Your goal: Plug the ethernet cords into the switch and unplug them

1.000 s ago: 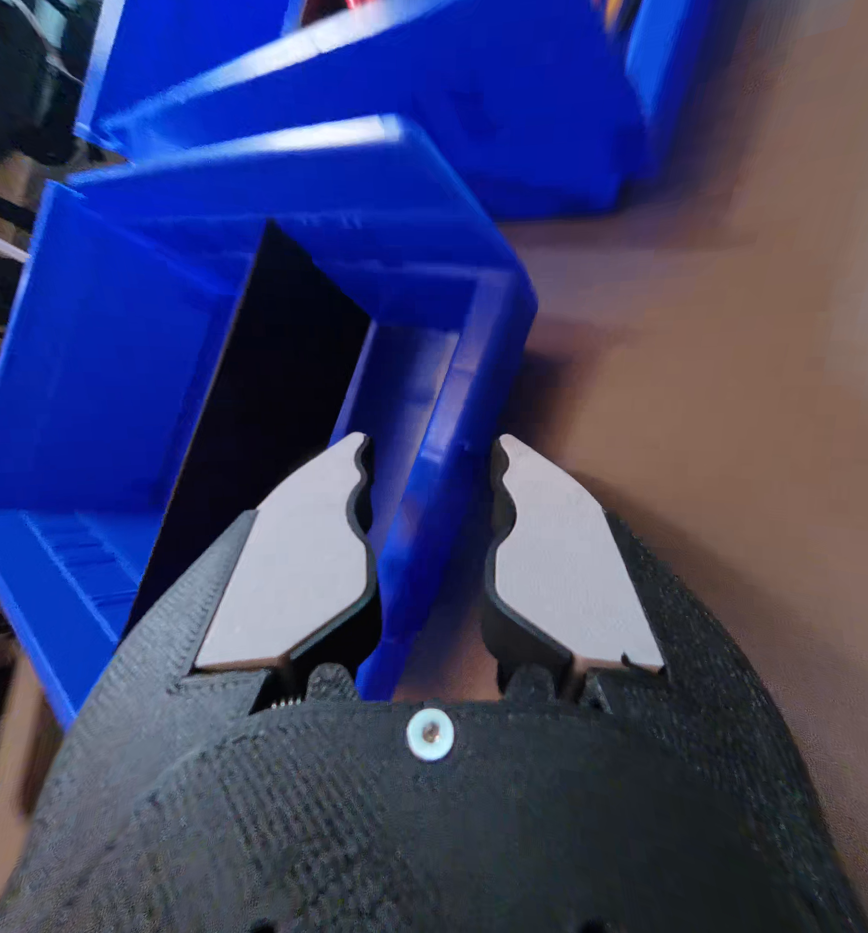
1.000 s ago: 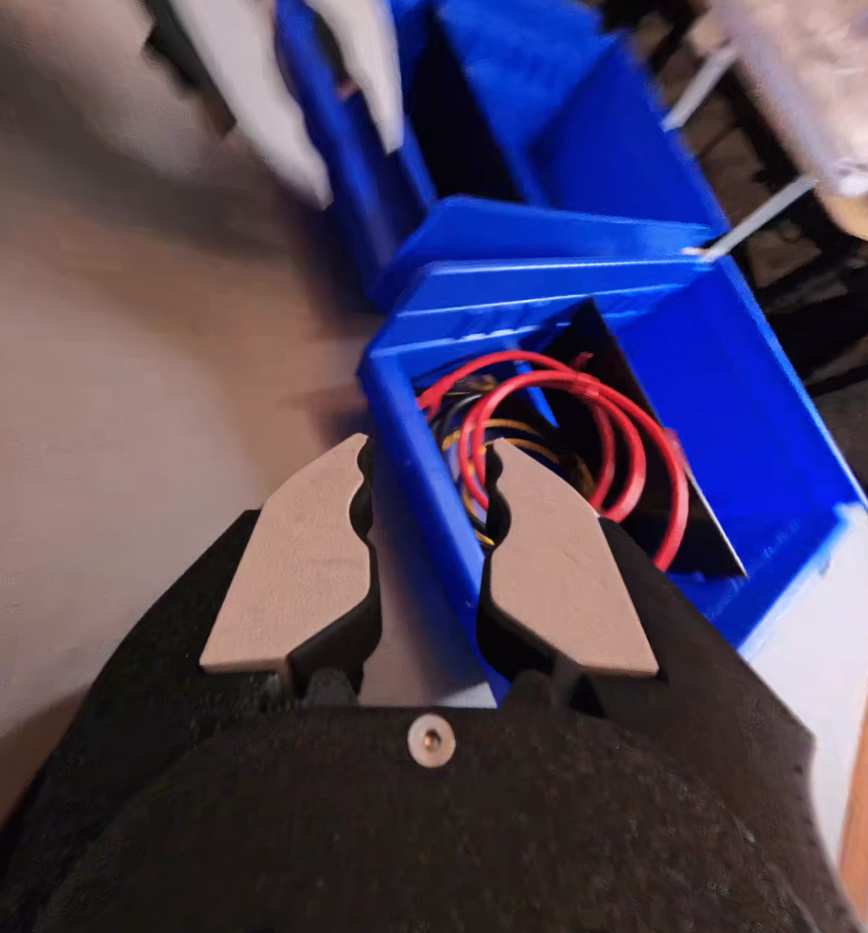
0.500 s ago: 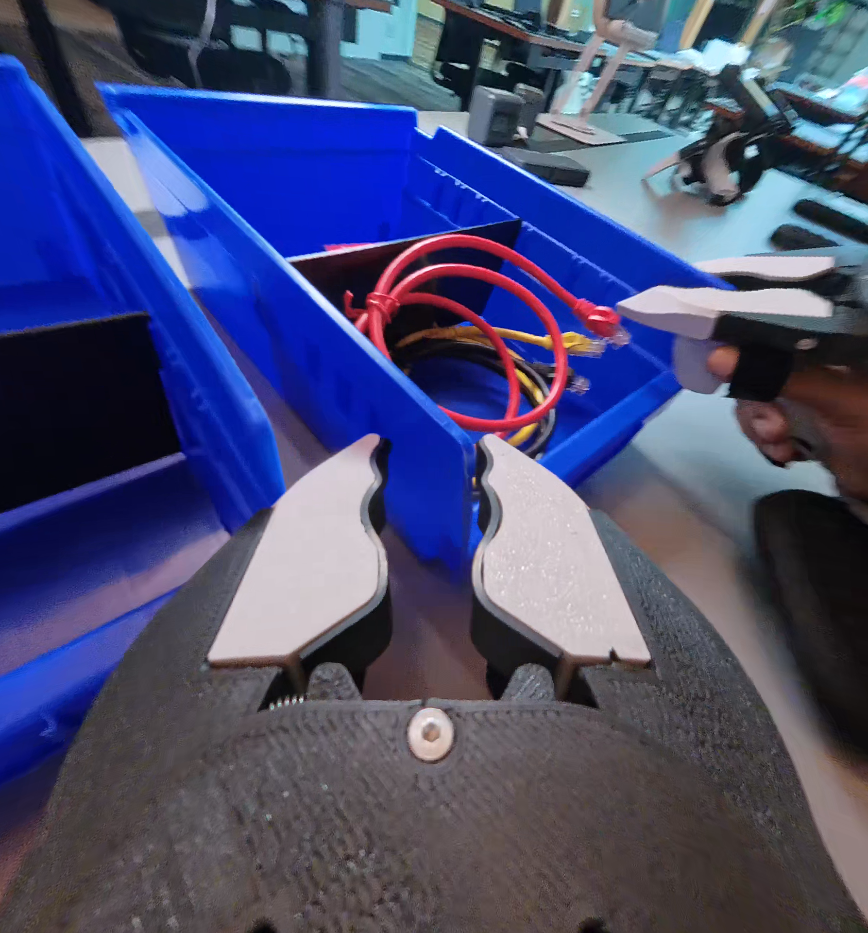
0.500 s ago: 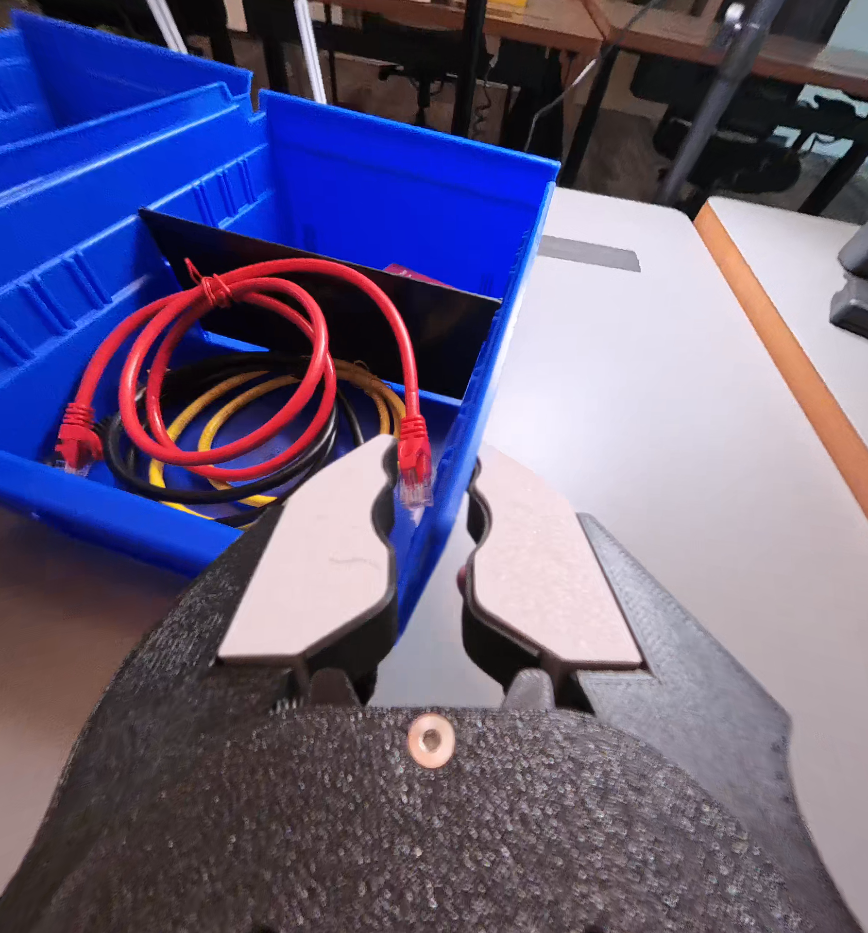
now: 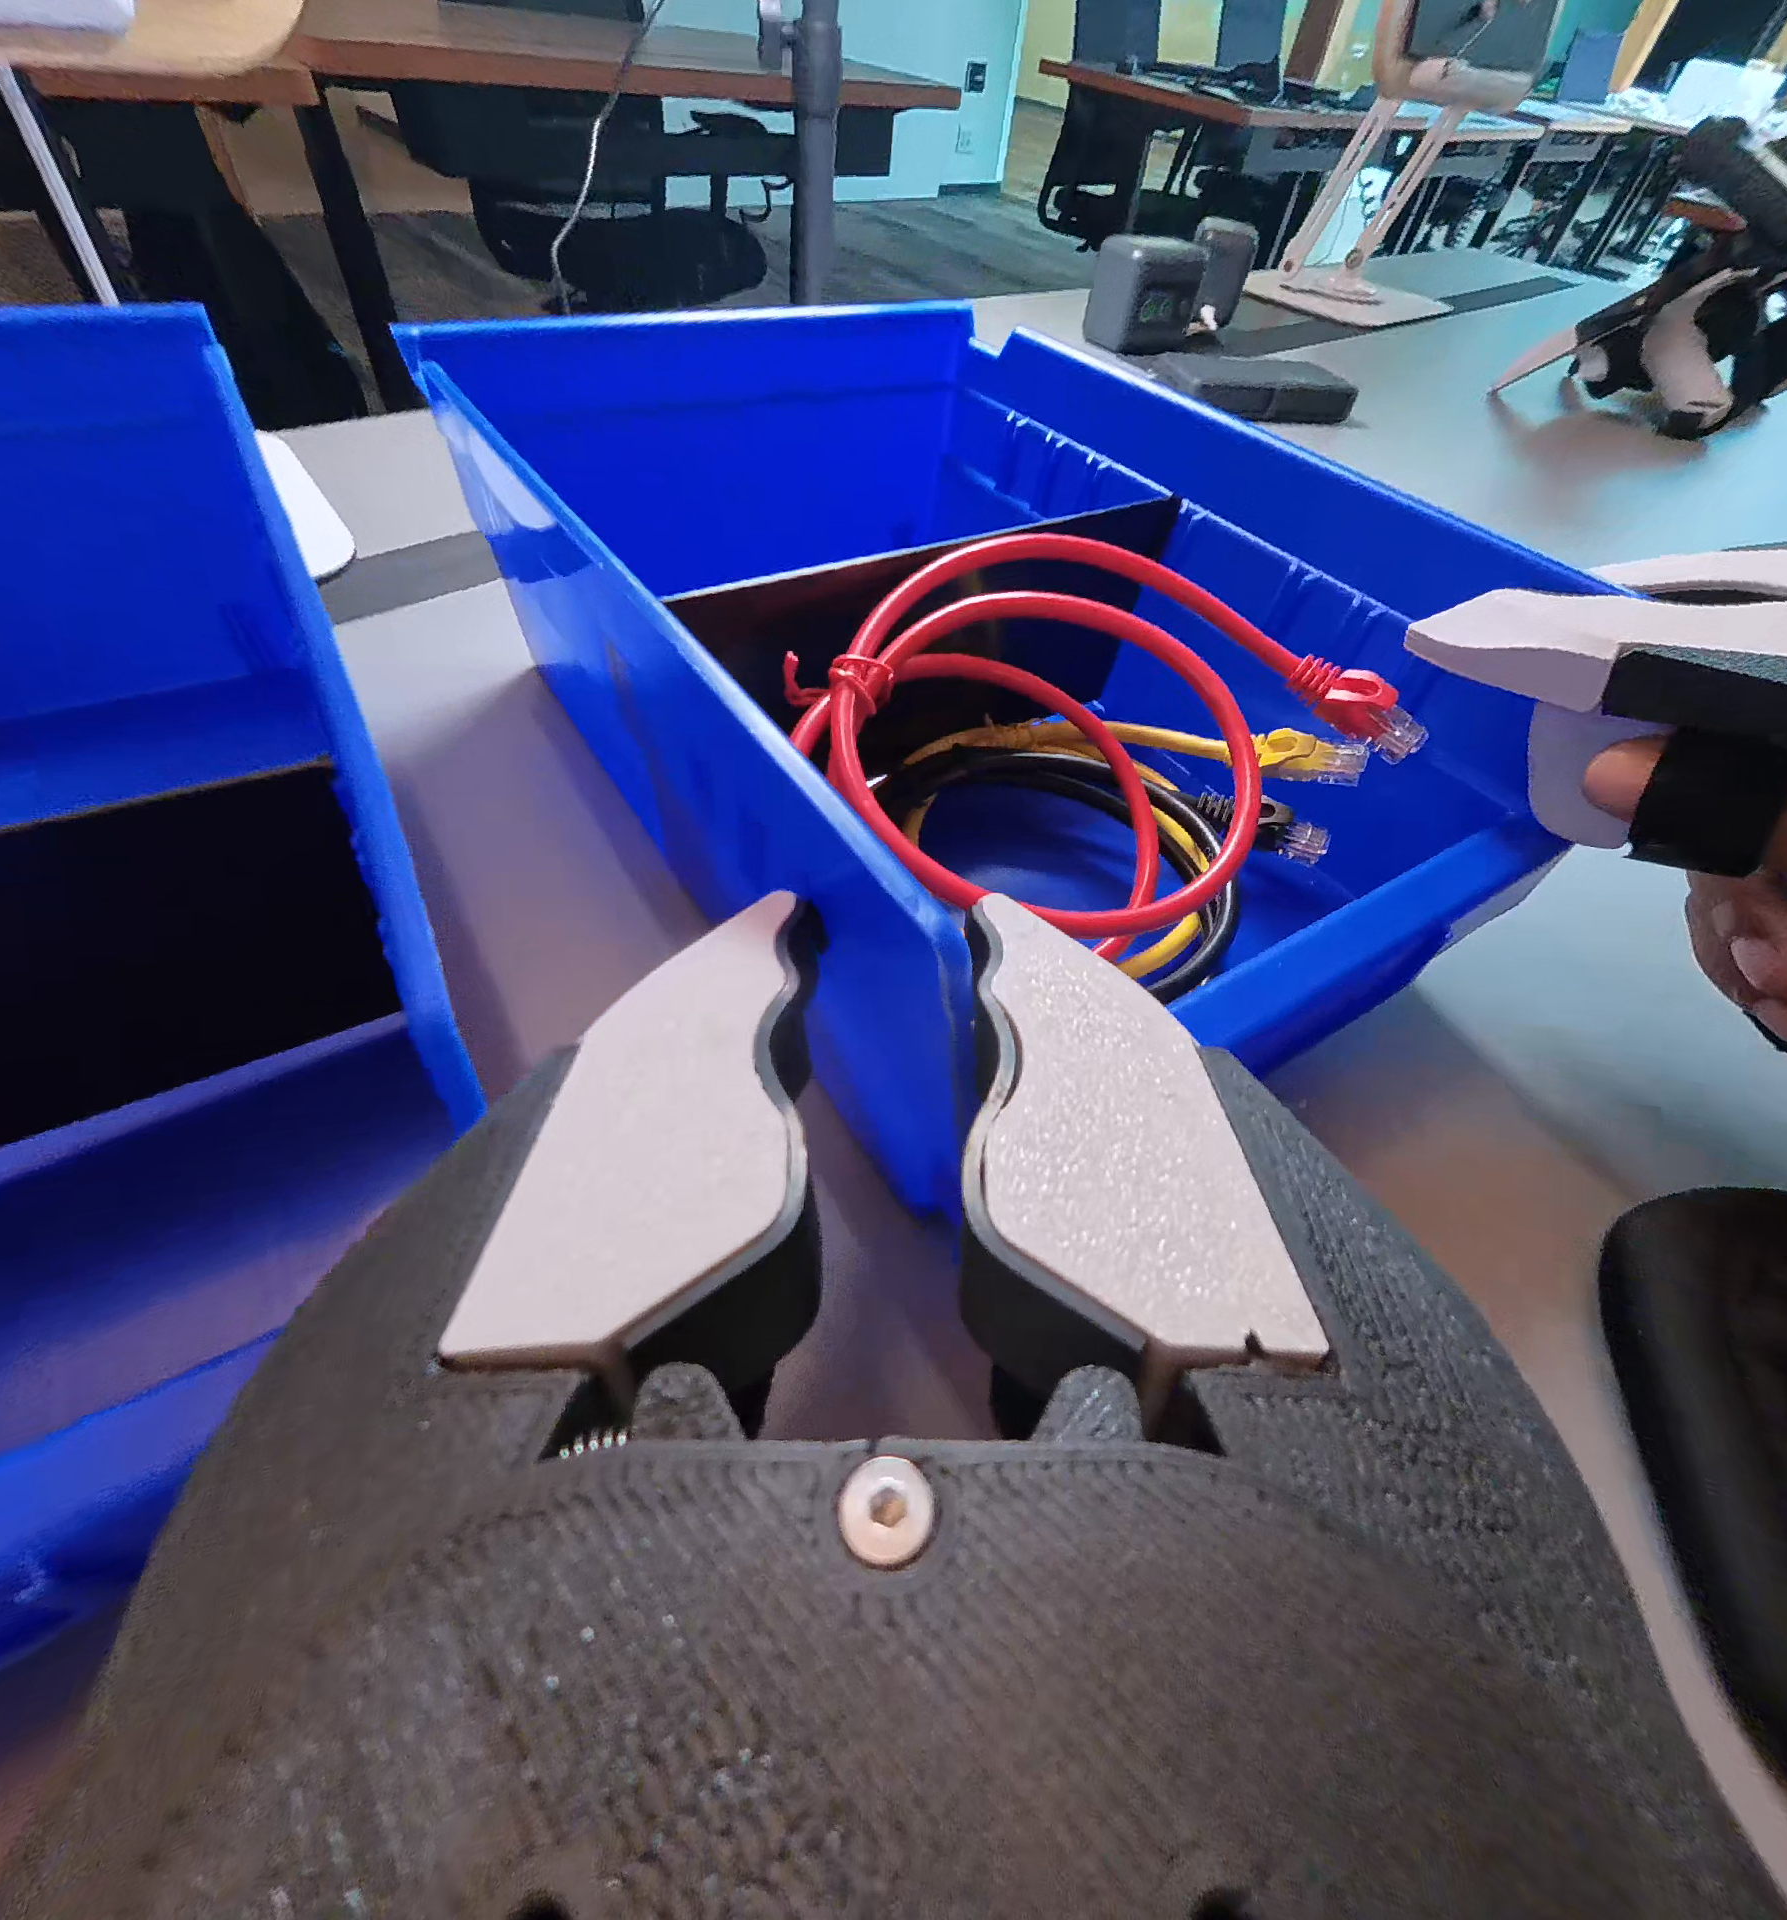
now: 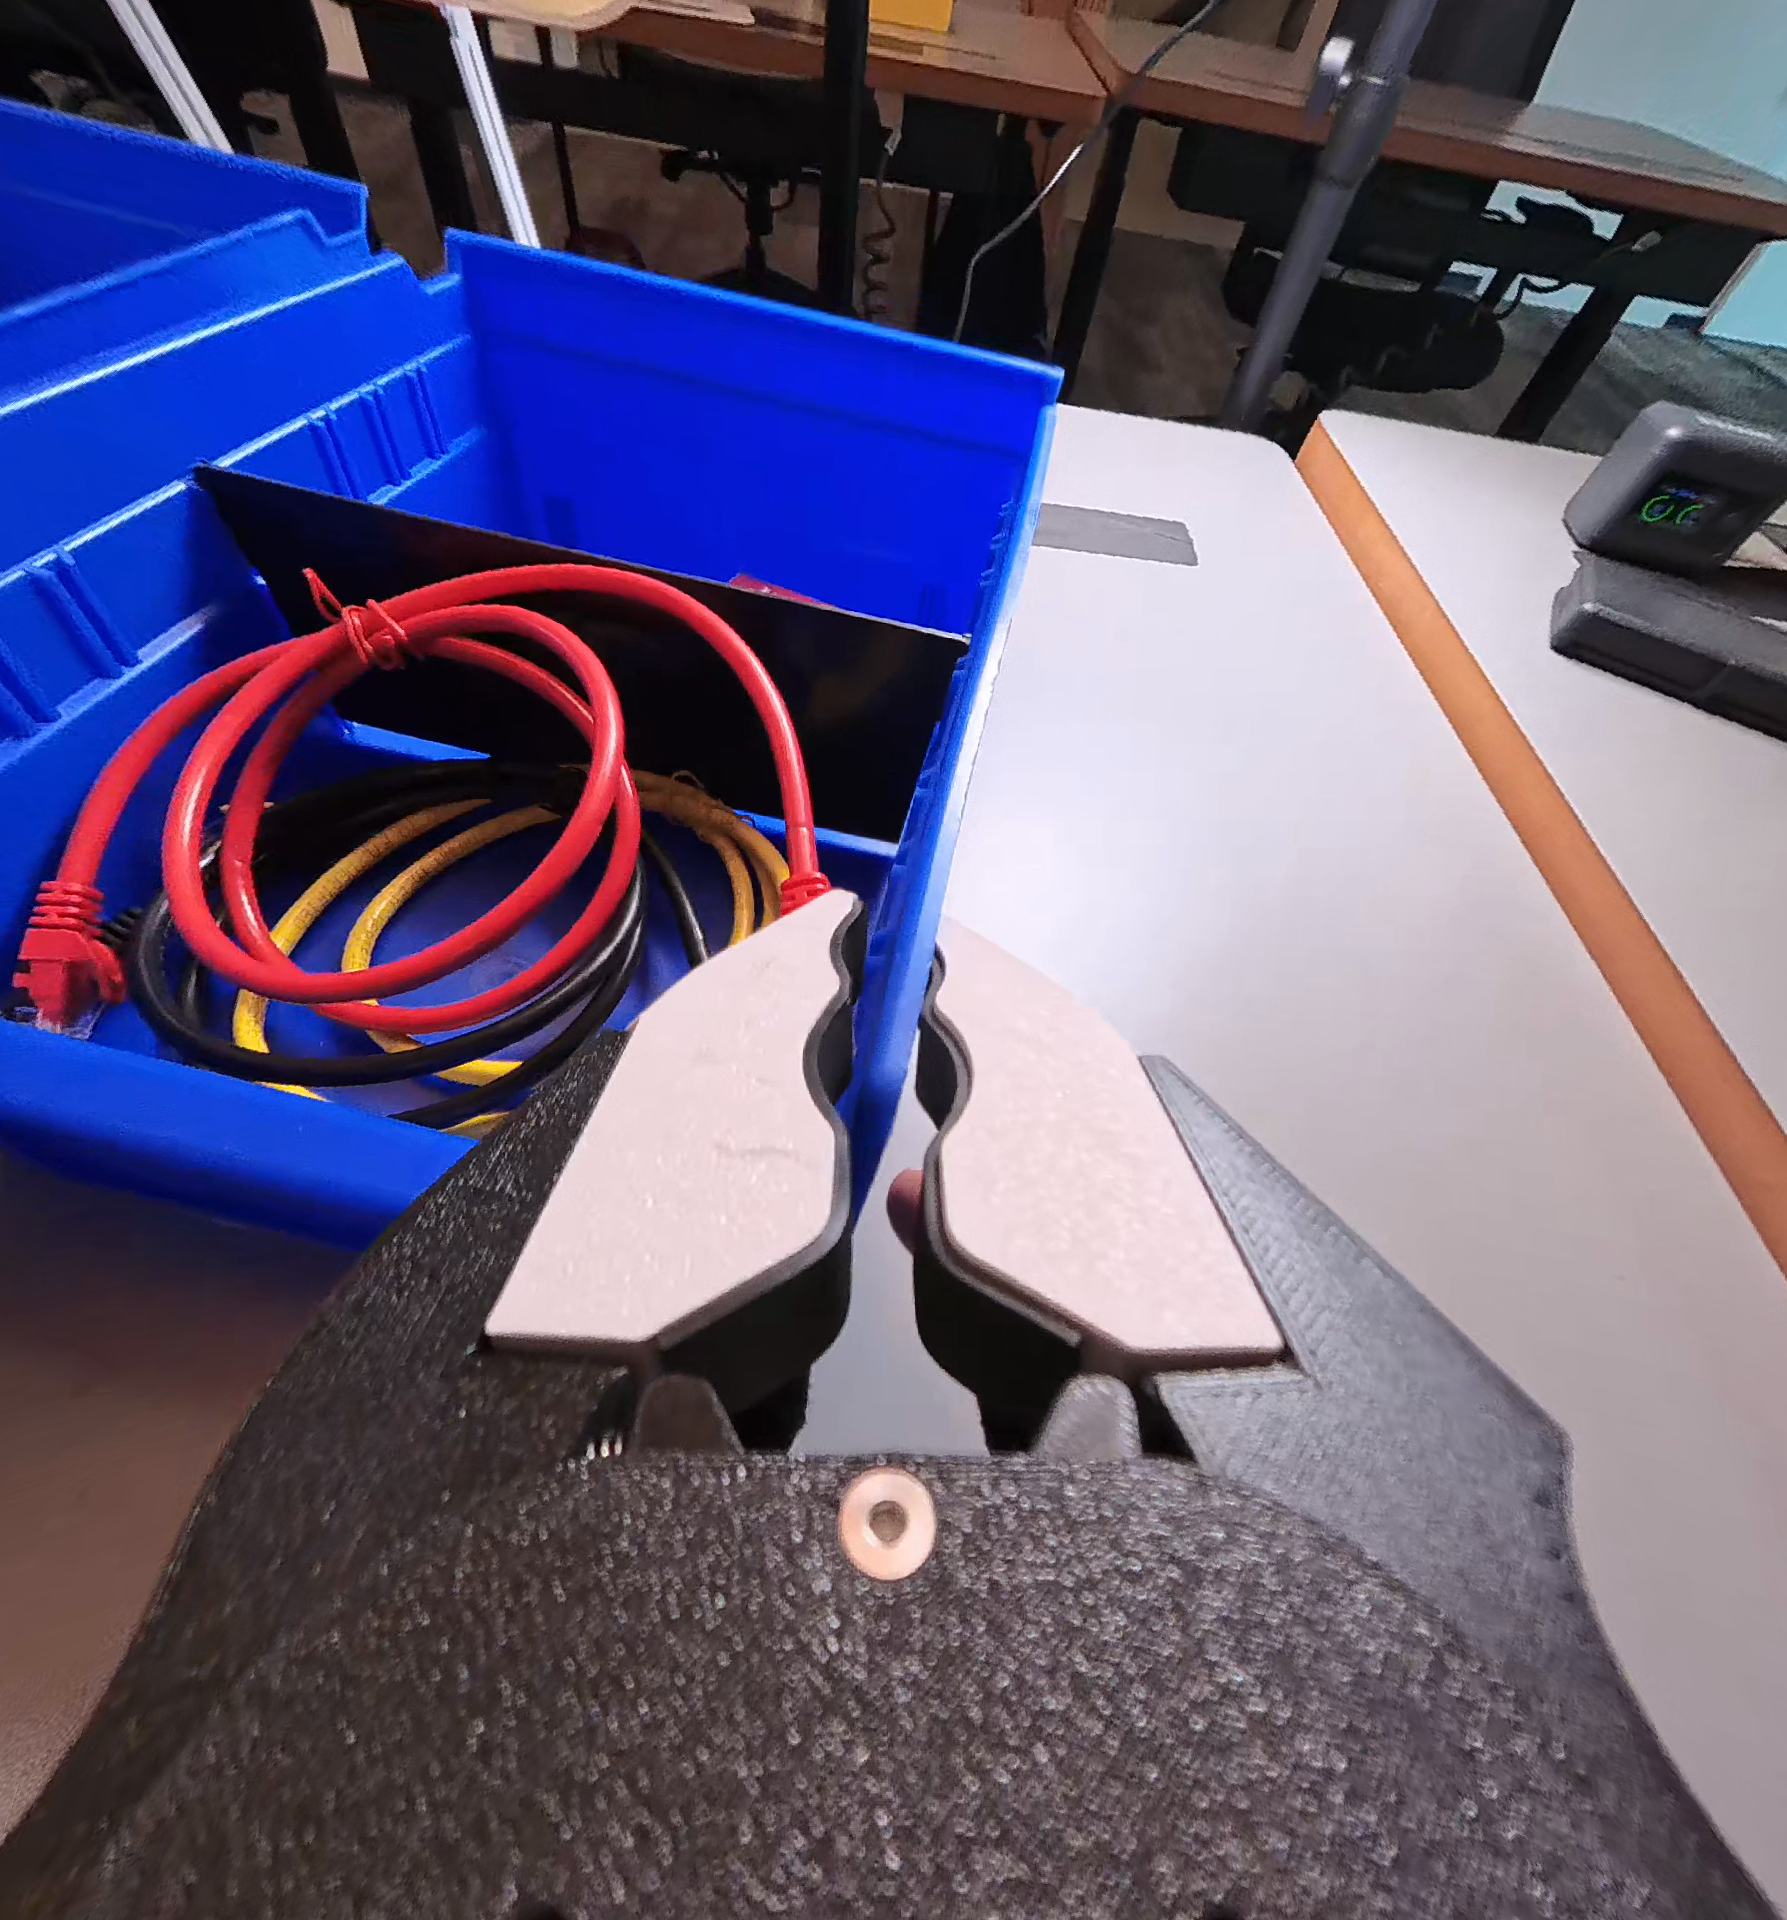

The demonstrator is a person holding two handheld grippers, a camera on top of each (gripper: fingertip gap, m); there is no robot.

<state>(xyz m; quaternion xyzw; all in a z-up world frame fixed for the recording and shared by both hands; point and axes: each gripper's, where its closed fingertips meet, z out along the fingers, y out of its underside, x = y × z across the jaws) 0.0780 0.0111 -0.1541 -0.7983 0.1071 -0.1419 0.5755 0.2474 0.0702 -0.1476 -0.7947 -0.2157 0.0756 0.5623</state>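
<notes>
A blue bin (image 5: pixel 723 468) on the grey table holds coiled red (image 5: pixel 1180 644), yellow (image 5: pixel 1159 738) and black (image 5: pixel 1128 779) ethernet cords in front of a black divider (image 5: pixel 868 603). My left gripper (image 5: pixel 889 914) is shut on the bin's left wall near the front corner. My right gripper (image 6: pixel 894 935) is shut on the bin's right wall (image 6: pixel 972 644); it also shows in the left wrist view (image 5: pixel 1429 639). The red cord (image 6: pixel 401 727), yellow cord (image 6: pixel 432 862) and black cord (image 6: pixel 598 997) lie just left of it. No switch is in view.
A second blue bin (image 5: pixel 141 623) with a dark divider stands close on the left; more bins show in the right wrist view (image 6: pixel 141 239). Bare table (image 6: pixel 1232 831) lies right of the bin. A neighbouring table with an orange edge (image 6: pixel 1491 727) carries a dark device (image 6: pixel 1689 499).
Both views have swung from tilted and blurred to level and steady. Each gripper keeps a bin wall between its fingers. The right fingers have narrowed onto the wall.
</notes>
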